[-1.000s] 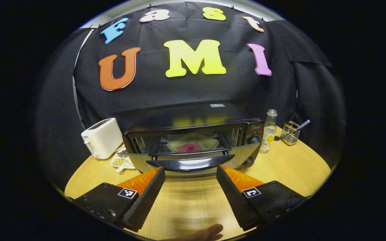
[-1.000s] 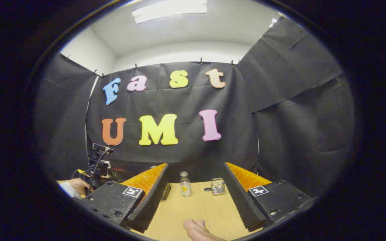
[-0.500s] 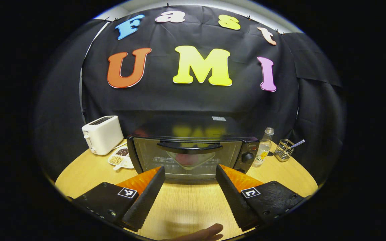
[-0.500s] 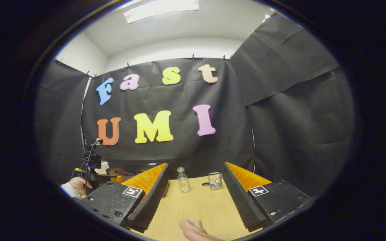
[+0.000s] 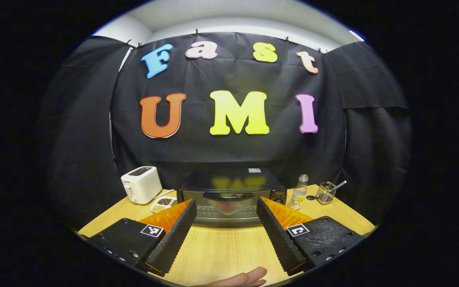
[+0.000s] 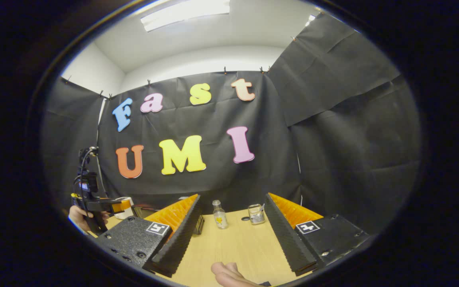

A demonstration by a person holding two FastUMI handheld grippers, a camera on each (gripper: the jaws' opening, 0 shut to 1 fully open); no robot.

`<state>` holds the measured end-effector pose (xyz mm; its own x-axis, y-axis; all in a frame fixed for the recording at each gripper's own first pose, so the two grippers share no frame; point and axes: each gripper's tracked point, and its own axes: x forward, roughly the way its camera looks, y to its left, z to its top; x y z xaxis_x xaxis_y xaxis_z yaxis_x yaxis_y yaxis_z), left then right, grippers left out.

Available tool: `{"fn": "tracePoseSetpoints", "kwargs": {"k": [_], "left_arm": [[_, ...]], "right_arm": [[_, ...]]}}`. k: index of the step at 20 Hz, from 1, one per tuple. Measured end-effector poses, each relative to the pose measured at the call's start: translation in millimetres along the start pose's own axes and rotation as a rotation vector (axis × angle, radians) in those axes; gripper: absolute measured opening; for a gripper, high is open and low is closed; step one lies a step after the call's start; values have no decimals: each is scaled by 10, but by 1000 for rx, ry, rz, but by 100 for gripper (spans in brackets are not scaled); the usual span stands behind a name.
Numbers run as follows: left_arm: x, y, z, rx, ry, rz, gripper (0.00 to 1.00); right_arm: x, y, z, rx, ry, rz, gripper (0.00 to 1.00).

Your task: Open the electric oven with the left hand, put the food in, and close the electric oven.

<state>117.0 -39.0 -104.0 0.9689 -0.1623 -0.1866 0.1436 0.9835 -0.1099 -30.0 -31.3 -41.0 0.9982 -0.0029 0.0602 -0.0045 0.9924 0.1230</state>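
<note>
Two tools, both spread wide w/ nothing between the fingers. In the left gripper view the left tool [image 5: 226, 235] hangs over the light wooden desk [image 5: 221, 251], and the black electric oven w/ glass door [image 5: 231, 199] sits straight ahead of it, beyond the fingertips and apart from them, framed in the gap between the two fingers. Oven door is shut, its dark curved handle [image 5: 228, 196] up near the top edge. Through the glass a pale plate w/ a reddish food item [image 5: 225, 205] sits inside the oven; detail is blurry. Left of the oven: white toaster [image 5: 141, 184], and a small white dish of beans or grains [image 5: 163, 203] between toaster and oven. Right of the oven: clear glass bottle w/ yellow label [image 5: 299, 193], then a small wire basket w/ a spoon in it [image 5: 326, 193].

In the right gripper view the right tool [image 6: 232, 239] is over bare desk on the oven's right side, pointing at the bottle and basket well ahead. Far left there, a hand [image 6: 79, 217] holds the left tool's grip.
</note>
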Motion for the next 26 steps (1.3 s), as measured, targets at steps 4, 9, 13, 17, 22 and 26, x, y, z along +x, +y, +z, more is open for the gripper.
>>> {"fn": "tracePoseSetpoints", "kwargs": {"k": [4,9,13,17,22,26], "left_arm": [[-509,-172,217,11,-54,-8,96],[-1056,-59,454,54,-134,78,96],[-1473,-95,377,39,-179,113,97],[-1743,-267,425,107,-199,81,97],[-1929,-387,481,86,-219,65,96],[-1914,-277,435,65,-200,76,96]], "right_arm": [[-208,-24,198,-16,-52,-18,95],[-369,24,335,-34,-76,-8,95],[-446,51,352,-37,-81,0,95],[-477,89,346,-16,-72,29,96],[-517,118,383,39,-72,93,95],[-549,96,380,15,-77,78,95]]}}
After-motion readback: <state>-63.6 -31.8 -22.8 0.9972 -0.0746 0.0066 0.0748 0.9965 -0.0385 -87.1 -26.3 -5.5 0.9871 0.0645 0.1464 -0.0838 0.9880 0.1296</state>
